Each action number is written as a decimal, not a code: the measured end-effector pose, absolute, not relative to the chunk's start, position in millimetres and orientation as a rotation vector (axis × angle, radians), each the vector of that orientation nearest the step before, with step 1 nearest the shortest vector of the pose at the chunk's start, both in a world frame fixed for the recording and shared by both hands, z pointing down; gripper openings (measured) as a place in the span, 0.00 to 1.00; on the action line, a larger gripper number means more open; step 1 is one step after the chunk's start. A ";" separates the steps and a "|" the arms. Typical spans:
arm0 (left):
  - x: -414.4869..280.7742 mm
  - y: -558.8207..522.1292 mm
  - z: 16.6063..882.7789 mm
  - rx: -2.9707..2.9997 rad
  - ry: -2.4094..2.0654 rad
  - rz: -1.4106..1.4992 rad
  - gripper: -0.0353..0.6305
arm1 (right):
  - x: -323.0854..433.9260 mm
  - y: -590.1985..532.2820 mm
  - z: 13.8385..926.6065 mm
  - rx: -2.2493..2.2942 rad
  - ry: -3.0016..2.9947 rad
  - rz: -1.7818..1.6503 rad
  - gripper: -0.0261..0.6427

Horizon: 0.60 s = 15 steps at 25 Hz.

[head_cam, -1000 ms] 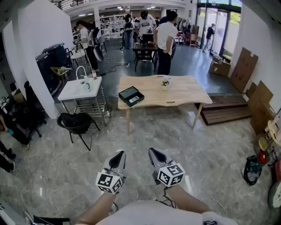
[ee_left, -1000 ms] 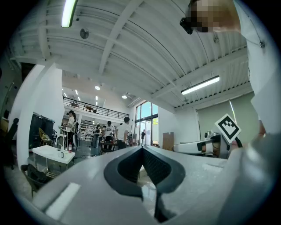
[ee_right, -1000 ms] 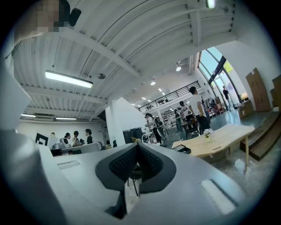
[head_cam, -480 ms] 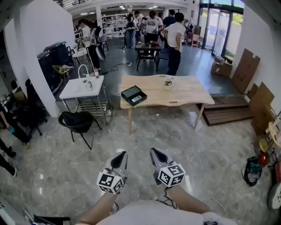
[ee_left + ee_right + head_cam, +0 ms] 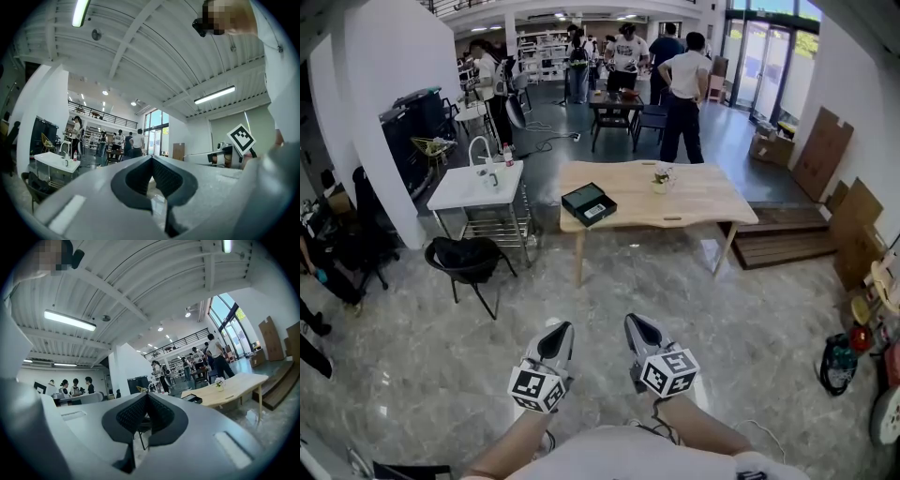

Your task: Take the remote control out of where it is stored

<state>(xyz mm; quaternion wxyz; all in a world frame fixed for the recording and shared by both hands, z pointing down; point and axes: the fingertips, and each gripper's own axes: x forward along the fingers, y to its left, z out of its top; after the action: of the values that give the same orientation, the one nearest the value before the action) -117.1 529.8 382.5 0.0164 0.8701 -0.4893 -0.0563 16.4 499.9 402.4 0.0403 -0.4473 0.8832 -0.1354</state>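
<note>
A black box (image 5: pixel 589 203) lies on the left end of a wooden table (image 5: pixel 703 202) across the floor from me; the same black box (image 5: pixel 192 398) shows small in the right gripper view. No remote control is visible. My left gripper (image 5: pixel 560 331) and right gripper (image 5: pixel 635 324) are held low in front of my body, side by side, far from the table. Both have their jaws closed tip to tip, with nothing between them. The left gripper (image 5: pixel 152 157) and right gripper (image 5: pixel 147 394) point out across the room.
A small flower vase (image 5: pixel 661 179) stands mid-table. Left of the table are a white sink unit (image 5: pixel 475 186) and a black chair (image 5: pixel 467 259). Several people (image 5: pixel 684 84) stand behind the table near a dark desk. Wooden steps (image 5: pixel 787 234) and cardboard lie to the right.
The view has crept slightly forward toward the table. The person in the white shirt behind the table has walked to the right. Both grippers stay shut and held the same.
</note>
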 end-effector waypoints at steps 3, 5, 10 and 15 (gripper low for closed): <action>-126.9 532.4 383.7 2.704 -1.509 -0.183 0.05 | 5.5 504.0 402.5 -1.378 2.724 -0.395 0.08; -134.1 537.2 385.7 2.698 -1.500 -0.182 0.05 | -2.3 509.3 402.3 -1.381 2.733 -0.393 0.08; -150.4 547.3 394.5 2.686 -1.483 -0.180 0.05 | -20.1 524.5 408.0 -1.385 2.739 -0.398 0.08; -156.7 542.6 401.3 2.671 -1.466 -0.185 0.05 | -26.2 523.8 415.9 -1.387 2.745 -0.429 0.08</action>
<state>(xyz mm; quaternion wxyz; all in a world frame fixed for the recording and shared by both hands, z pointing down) -156.7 542.6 401.3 0.0444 0.8742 -0.4798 -0.0606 -26.2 523.8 415.9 0.0183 -0.4466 0.8838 -0.1382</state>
